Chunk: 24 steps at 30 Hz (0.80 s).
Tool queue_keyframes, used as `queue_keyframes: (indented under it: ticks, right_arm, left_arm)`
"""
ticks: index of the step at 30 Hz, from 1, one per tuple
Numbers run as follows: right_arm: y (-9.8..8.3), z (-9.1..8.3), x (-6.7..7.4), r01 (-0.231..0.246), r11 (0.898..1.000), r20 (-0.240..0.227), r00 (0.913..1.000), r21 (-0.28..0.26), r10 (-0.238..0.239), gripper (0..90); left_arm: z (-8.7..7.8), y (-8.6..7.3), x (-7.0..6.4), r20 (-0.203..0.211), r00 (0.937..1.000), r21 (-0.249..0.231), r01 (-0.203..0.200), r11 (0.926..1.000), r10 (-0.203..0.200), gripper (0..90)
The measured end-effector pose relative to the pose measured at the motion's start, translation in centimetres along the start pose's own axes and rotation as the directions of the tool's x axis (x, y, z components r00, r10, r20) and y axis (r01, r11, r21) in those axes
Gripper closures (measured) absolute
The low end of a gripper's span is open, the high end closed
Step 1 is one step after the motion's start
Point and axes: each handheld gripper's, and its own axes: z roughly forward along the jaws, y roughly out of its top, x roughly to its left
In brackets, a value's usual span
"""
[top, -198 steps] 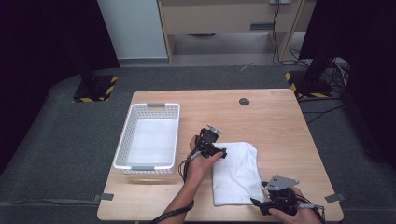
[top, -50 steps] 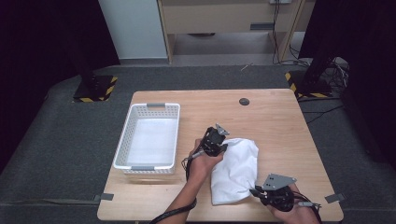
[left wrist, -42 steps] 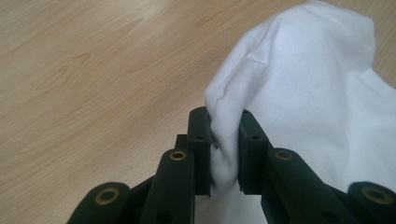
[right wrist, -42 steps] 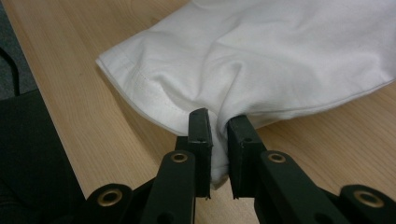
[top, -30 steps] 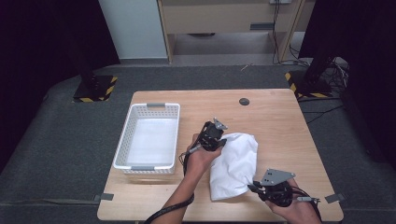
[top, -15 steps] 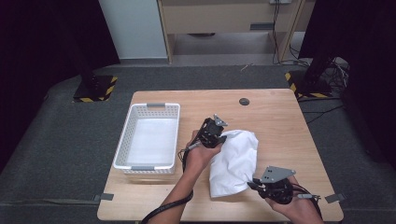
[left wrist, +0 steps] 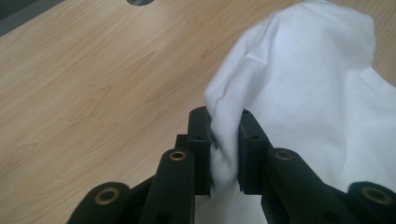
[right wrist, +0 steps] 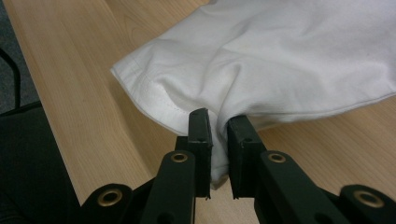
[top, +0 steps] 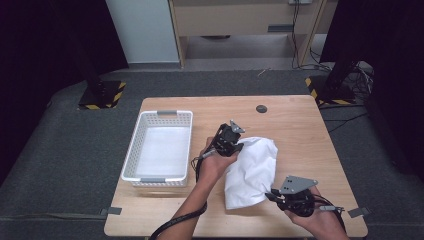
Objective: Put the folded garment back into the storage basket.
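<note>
Left gripper view first: black fingers (left wrist: 200, 140) pinched tight on a bunched fold of the white cloth (left wrist: 308, 93), fabric squeezed between the pads. Right gripper view, same story: fingers (right wrist: 240, 140) clamped on the hemmed corner of the cloth (right wrist: 289, 60), which sags toward the worktop (right wrist: 79, 93). From the high view, the left gripper (top: 231, 142) holds the far end, the right gripper (top: 295, 197) the near end, so the cloth (top: 252, 170) hangs slack between them, partly lifted, probably for folding or carrying. White basket (top: 159, 147) waits just to the left, with a white lining or cloth inside.
</note>
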Motion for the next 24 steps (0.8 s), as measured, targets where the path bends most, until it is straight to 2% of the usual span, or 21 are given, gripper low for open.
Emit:
queue_keyframes:
  ticks: [14,24]
  right_arm:
    - [0.9,-0.1,-0.1,0.015,1.000,0.000,0.9999,-0.005,-0.015,81.1]
    - [1.8,-0.1,0.0,0.028,1.000,-0.003,0.9996,-0.016,-0.028,81.1]
  left_arm:
    - [-0.5,0.4,0.4,-0.005,1.0000,-0.004,-0.006,1.0000,0.006,79.2]
    - [-1.5,0.7,1.0,-0.019,0.9998,-0.015,-0.008,0.9999,0.008,79.2]
